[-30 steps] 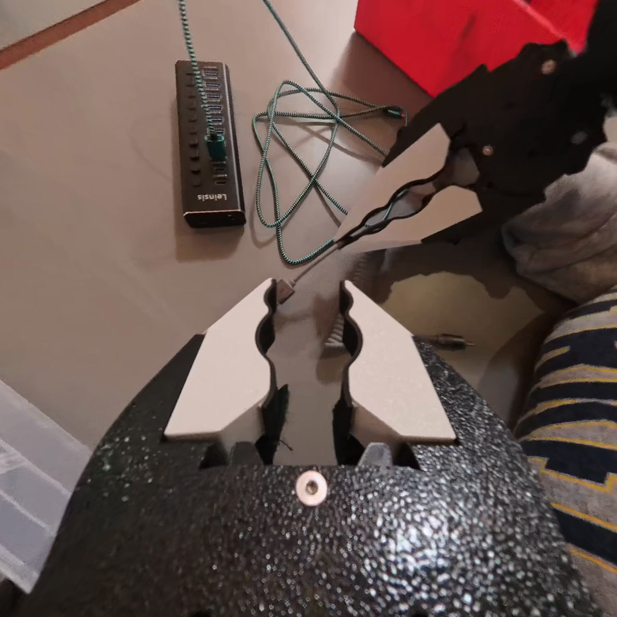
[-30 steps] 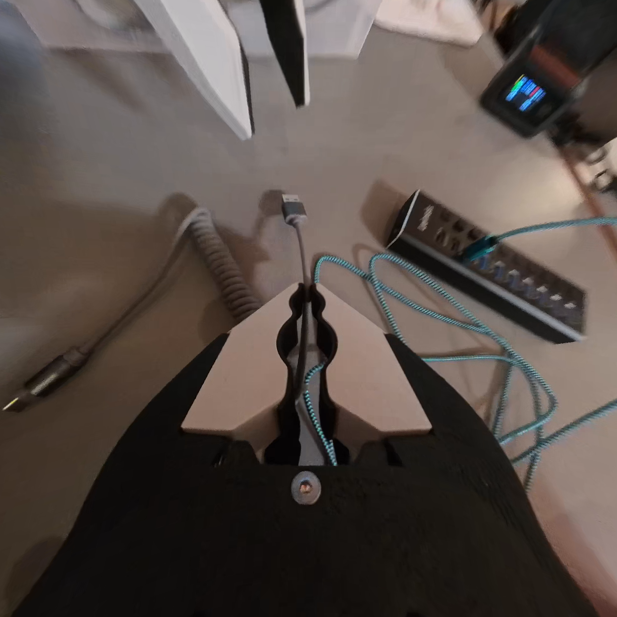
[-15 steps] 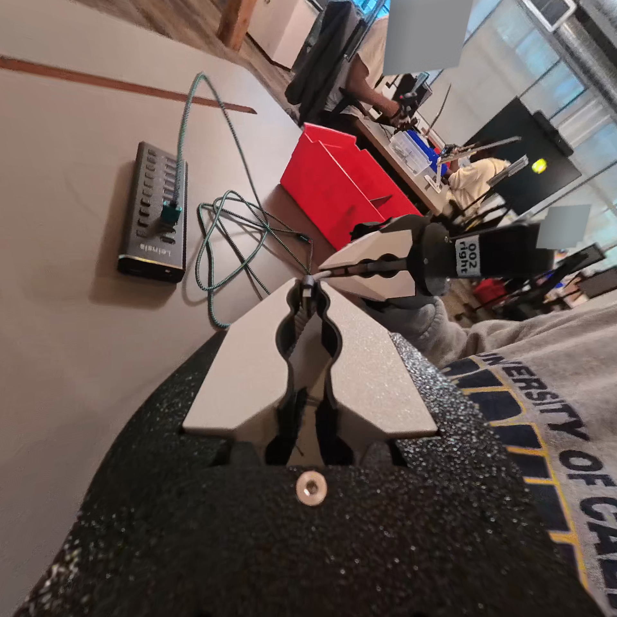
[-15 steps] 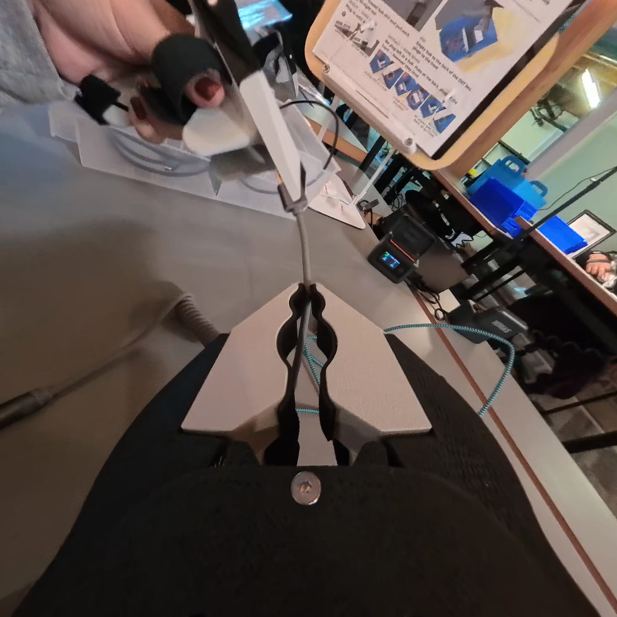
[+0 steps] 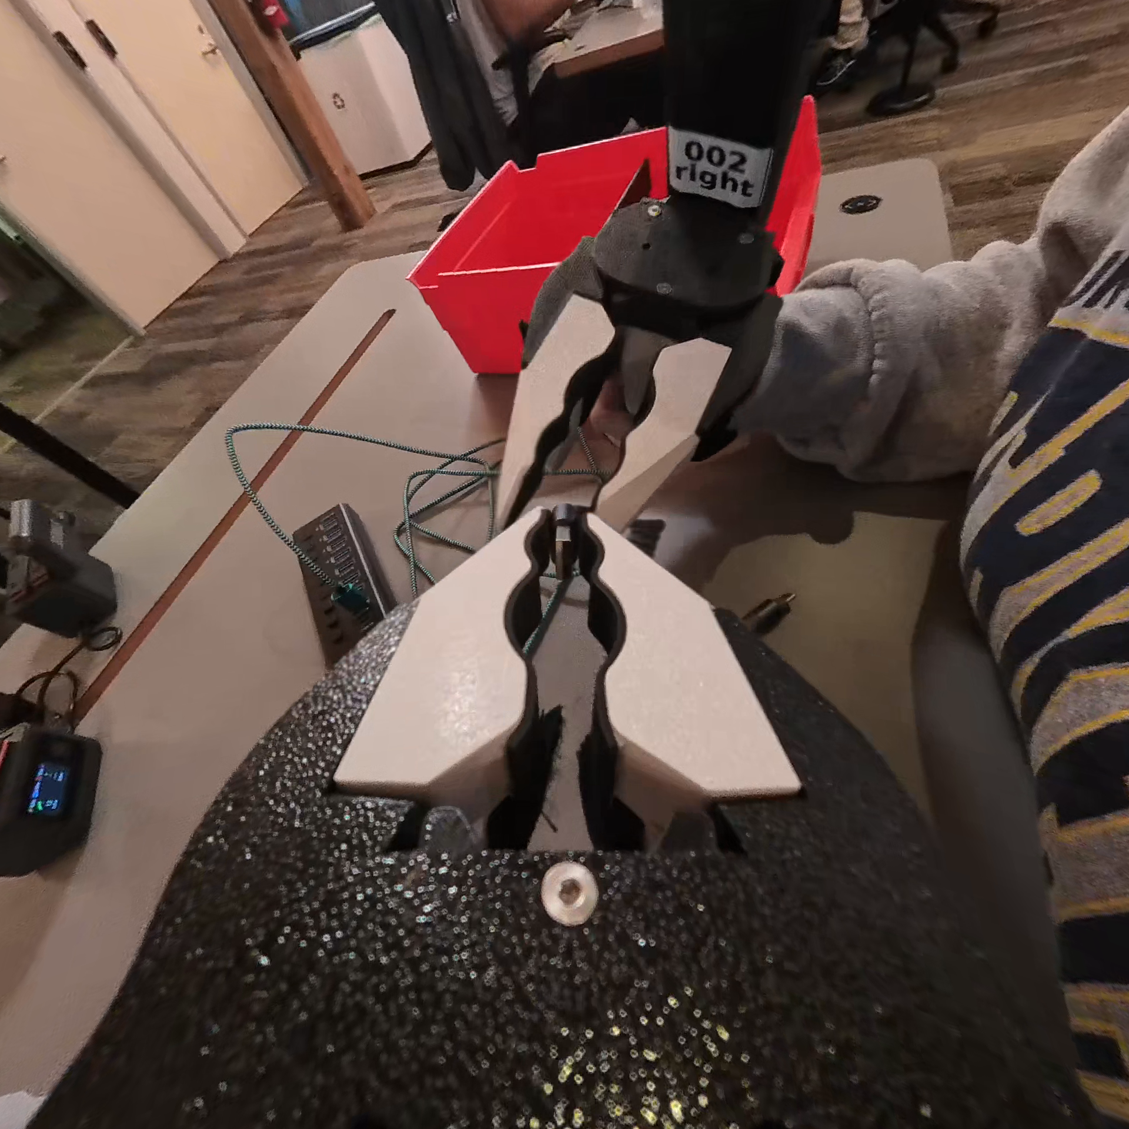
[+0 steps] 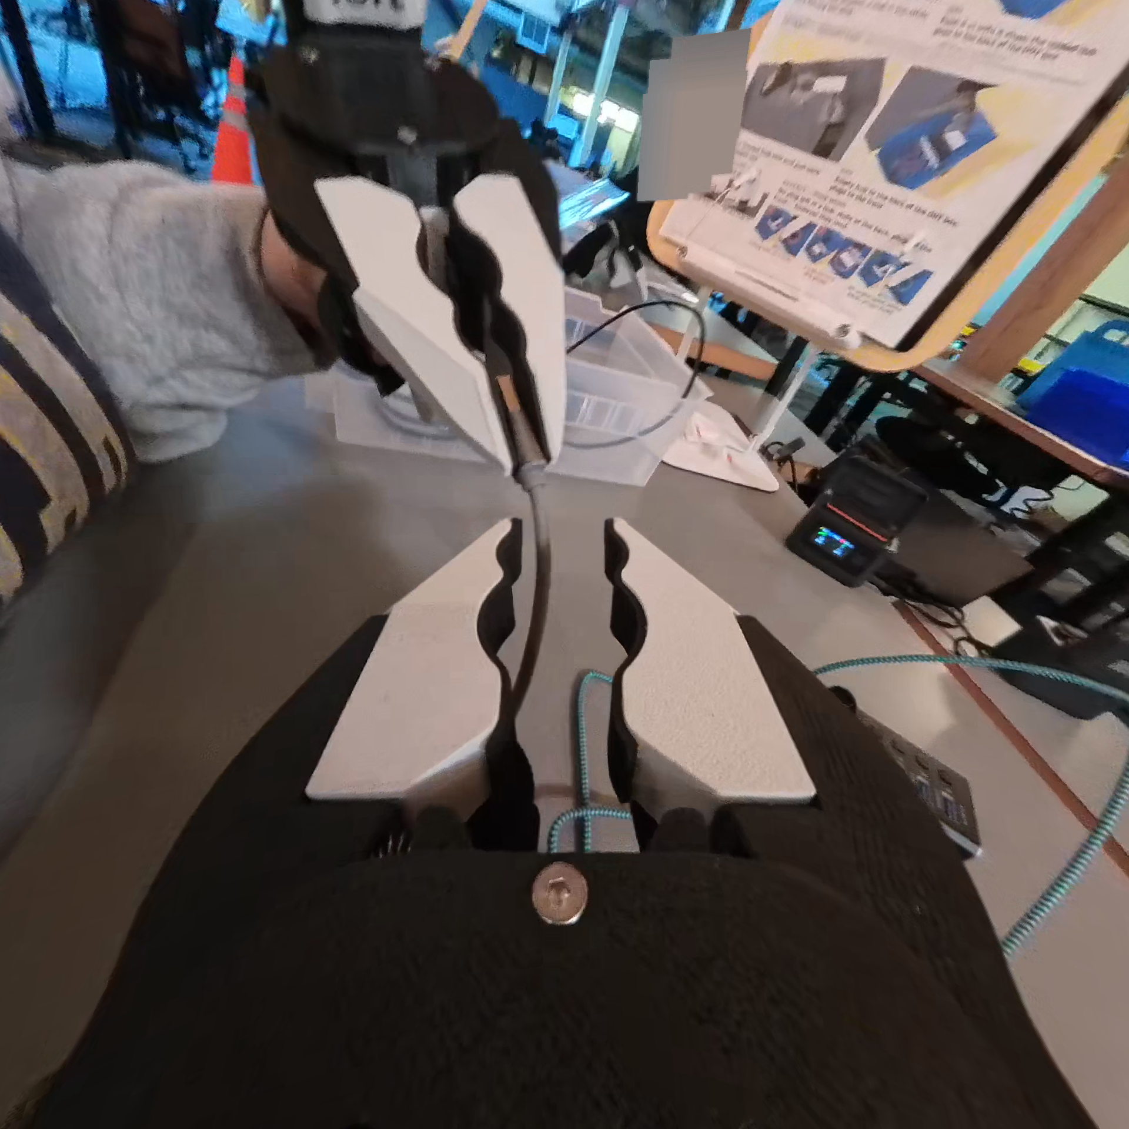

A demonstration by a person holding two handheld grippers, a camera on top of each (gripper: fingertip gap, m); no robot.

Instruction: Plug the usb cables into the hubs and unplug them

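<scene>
Beige table (image 5: 201, 660): red bin (image 5: 550, 269), contents hidden; left tongs (image 5: 563, 530) pinch USB plug (image 5: 563, 537).

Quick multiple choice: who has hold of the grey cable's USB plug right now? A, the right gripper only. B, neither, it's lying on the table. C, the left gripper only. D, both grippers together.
C: the left gripper is pinched shut on the USB plug, while the right gripper stands open with the grey cable running loose between its fingers.

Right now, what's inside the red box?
Only bare red insides show in the red box. The right gripper is in front of its right part, so anything there is hidden.
</scene>
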